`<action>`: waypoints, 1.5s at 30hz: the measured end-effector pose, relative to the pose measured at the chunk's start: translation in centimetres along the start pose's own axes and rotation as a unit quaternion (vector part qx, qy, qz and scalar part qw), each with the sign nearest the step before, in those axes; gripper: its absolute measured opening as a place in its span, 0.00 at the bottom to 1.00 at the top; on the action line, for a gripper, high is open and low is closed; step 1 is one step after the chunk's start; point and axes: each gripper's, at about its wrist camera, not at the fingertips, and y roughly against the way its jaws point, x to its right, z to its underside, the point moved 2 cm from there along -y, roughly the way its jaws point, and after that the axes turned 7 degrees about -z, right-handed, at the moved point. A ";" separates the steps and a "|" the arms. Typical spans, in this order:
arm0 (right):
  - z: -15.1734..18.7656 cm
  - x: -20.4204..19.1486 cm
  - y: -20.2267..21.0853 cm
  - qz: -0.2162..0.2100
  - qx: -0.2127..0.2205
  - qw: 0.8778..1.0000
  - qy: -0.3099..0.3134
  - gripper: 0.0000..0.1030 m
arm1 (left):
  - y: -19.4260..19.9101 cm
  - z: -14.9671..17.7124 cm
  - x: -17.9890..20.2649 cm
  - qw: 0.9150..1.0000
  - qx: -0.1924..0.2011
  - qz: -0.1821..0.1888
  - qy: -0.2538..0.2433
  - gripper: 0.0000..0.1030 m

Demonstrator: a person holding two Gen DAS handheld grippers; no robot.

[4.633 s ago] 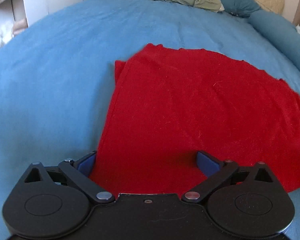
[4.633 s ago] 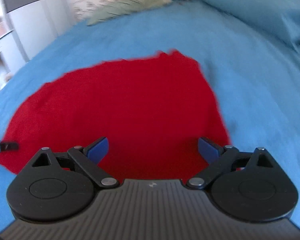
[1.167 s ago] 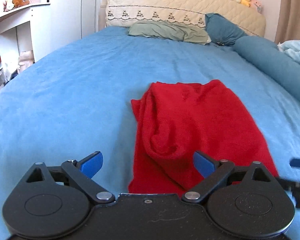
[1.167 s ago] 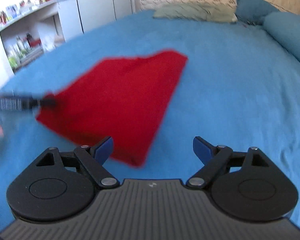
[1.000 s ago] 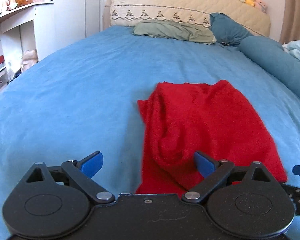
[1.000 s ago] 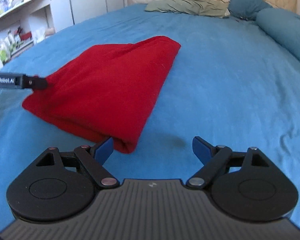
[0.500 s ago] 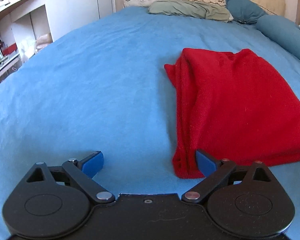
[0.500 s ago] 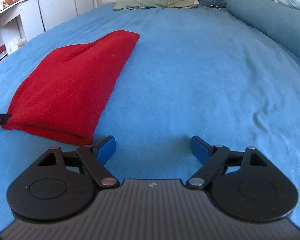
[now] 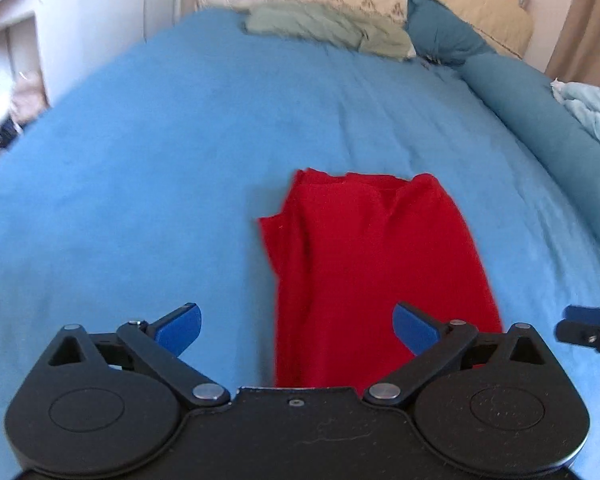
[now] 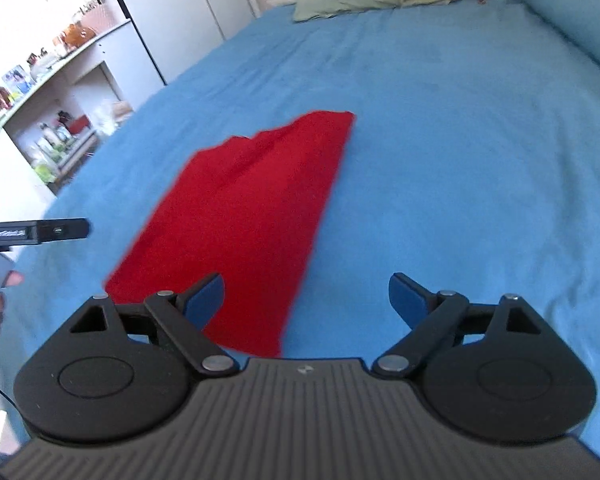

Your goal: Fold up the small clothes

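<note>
Both grippers have lifted back from the soft red cloth (image 9: 376,264), now a narrow folded strip, jaws spread empty.

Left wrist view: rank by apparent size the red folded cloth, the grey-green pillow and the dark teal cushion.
1. Red folded cloth, clearly largest, though it is also nearest.
2. Grey-green pillow.
3. Dark teal cushion.
The last two look similar and lie far off, so their order is unsure.
</note>
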 end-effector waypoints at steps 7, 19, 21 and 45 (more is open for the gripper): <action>-3.4 3.4 -5.5 -0.040 -0.029 0.991 -0.123 1.00 | -8.3 -1.9 -1.4 0.993 -0.087 0.050 0.059 0.93; -3.7 4.3 -12.4 -0.084 -0.018 0.985 -0.150 0.83 | -12.8 -2.8 -1.3 0.985 -0.091 0.106 0.100 0.59; -3.8 3.8 -13.2 -0.076 -0.023 0.986 -0.144 0.69 | -13.0 -2.8 -1.1 0.984 -0.094 0.112 0.106 0.41; 7.2 1.9 7.8 -0.055 -0.009 0.991 -0.123 0.40 | 4.0 10.3 11.0 0.993 -0.066 0.088 0.037 0.17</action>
